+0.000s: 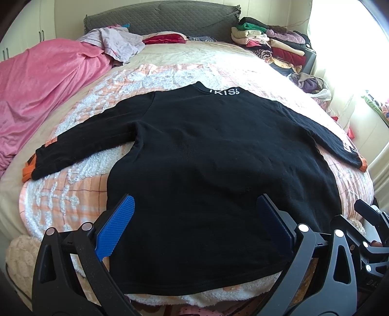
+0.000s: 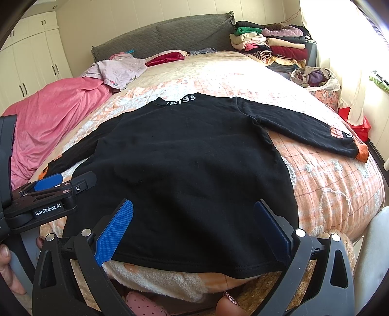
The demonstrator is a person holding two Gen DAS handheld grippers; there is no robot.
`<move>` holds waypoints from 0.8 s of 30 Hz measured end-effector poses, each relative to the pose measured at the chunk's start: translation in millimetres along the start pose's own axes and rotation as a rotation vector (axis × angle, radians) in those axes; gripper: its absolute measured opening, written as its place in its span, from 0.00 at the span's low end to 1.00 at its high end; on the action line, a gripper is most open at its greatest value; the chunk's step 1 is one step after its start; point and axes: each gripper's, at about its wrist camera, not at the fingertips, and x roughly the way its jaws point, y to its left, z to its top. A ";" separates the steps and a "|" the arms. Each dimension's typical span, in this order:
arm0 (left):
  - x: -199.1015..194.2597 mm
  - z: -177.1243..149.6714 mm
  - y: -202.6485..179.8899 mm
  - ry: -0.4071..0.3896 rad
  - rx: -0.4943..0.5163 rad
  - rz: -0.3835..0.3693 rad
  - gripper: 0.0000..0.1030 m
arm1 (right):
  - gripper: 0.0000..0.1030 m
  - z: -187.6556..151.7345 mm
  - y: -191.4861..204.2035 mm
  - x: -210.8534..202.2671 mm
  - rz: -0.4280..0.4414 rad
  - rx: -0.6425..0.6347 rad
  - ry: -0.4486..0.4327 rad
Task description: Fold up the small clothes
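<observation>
A small black long-sleeved sweater [image 1: 206,175] lies flat on the bed, back up, collar with white letters at the far end, both sleeves spread out with orange cuffs. It also shows in the right wrist view [image 2: 189,175]. My left gripper [image 1: 194,223] is open, hovering over the hem on the sweater's left side. My right gripper [image 2: 192,223] is open over the hem on the right side. Neither holds anything. The left gripper also appears at the left edge of the right wrist view [image 2: 56,184].
The bed has an orange and white fluffy blanket [image 1: 73,194]. A pink quilt [image 1: 41,92] lies at the left. A stack of folded clothes [image 1: 272,41] stands at the far right corner by the grey headboard [image 1: 158,21]. A bag of clothes [image 2: 316,77] sits beside the bed.
</observation>
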 end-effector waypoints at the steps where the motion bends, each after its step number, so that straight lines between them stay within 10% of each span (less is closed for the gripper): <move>1: -0.1 0.1 1.0 0.001 0.000 0.001 0.92 | 0.96 0.1 0.0 0.0 0.000 0.000 0.001; 24: 11.6 10.7 0.9 0.023 -0.003 0.010 0.92 | 0.96 12.5 -8.7 3.2 -0.022 0.023 -0.011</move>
